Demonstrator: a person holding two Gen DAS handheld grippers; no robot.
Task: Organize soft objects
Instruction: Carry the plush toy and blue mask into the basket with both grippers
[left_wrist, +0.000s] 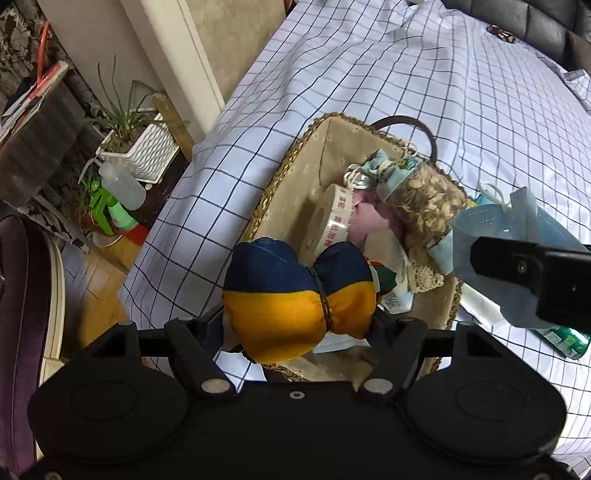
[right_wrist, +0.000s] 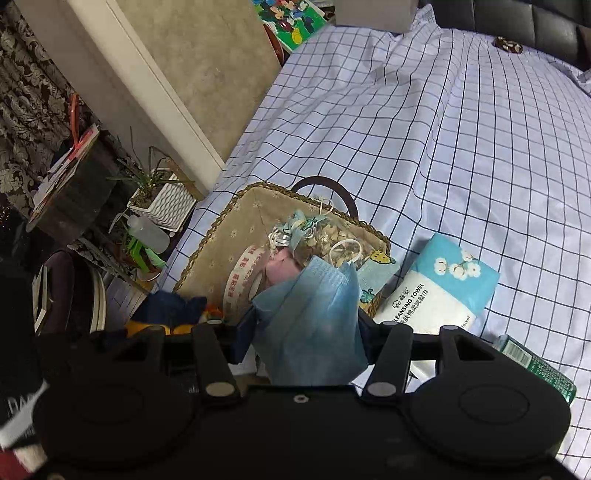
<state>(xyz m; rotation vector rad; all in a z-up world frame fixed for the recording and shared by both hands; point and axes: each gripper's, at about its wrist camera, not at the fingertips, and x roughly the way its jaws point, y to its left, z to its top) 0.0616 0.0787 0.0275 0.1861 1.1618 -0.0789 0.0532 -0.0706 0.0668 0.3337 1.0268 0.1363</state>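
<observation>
The left gripper (left_wrist: 299, 325) clamps a plump, satiny blue-and-yellow cushion (left_wrist: 295, 299) over the near braided rim of the woven basket (left_wrist: 295, 147). The right gripper (right_wrist: 306, 332) pinches a crumpled blue face mask (right_wrist: 314, 314) above the basket's right near corner. Wide checked bedsheet (right_wrist: 443, 147) lies open beyond the basket.

We count one woven basket (right_wrist: 221, 221), one tape roll (right_wrist: 240, 277), one blue-and-orange cushion (left_wrist: 295, 295) and one cleansing-towel pack (right_wrist: 443, 291). We also count two potted plants (left_wrist: 129, 129), one spray bottle (left_wrist: 122, 192) and one green can (right_wrist: 535, 365).
</observation>
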